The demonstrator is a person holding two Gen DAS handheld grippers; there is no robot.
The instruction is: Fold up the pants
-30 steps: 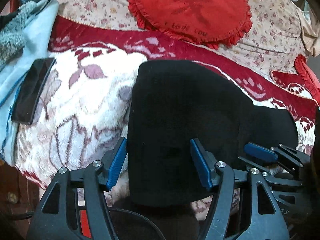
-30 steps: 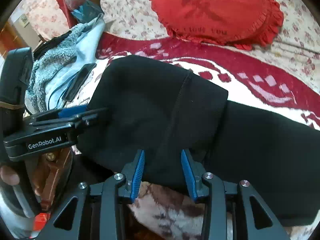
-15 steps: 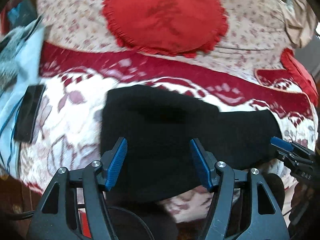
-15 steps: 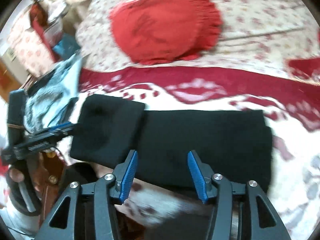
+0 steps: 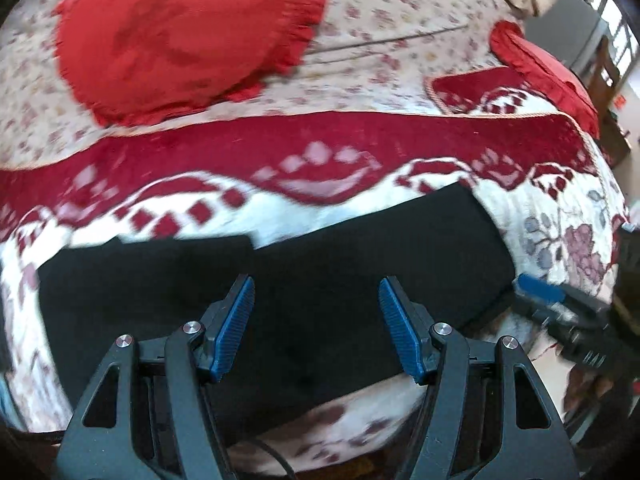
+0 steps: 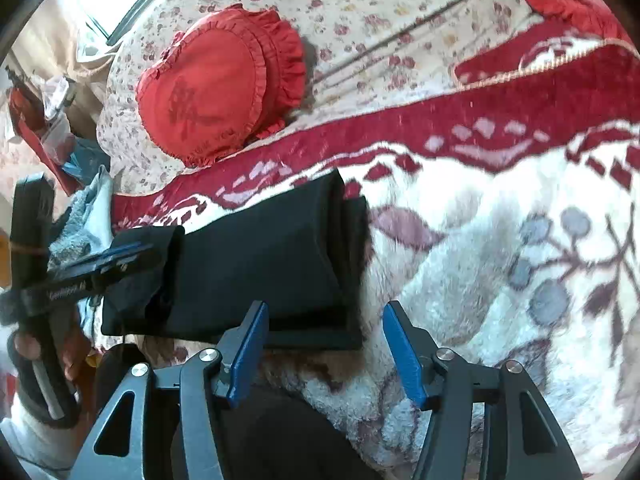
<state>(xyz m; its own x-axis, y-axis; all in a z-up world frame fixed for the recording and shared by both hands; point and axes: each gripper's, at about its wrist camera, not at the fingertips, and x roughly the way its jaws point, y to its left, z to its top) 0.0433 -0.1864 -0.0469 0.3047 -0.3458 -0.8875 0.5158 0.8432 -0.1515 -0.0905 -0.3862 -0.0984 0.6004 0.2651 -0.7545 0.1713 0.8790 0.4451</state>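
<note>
The black pants (image 5: 320, 280) lie folded in a long strip on the red-and-white blanket (image 5: 360, 148), with one end doubled over at the left. My left gripper (image 5: 316, 320) is open and empty just above the strip's near edge. In the right wrist view the pants (image 6: 260, 256) run left from a stacked right end. My right gripper (image 6: 324, 348) is open and empty at the near right corner of that end. The left gripper (image 6: 116, 256) shows there at the pants' left end, and the right gripper (image 5: 540, 292) shows in the left wrist view by the right end.
A round red frilled cushion (image 5: 180, 36) lies on the floral sheet (image 5: 400, 20) behind the blanket. A second red cushion (image 5: 548, 72) sits at the far right. A grey-blue towel (image 6: 88, 216) lies at the left edge of the bed.
Both grippers have swung to the right along the pants and drawn back. The right gripper has opened wider. The phone and the towel have left the left wrist view.
</note>
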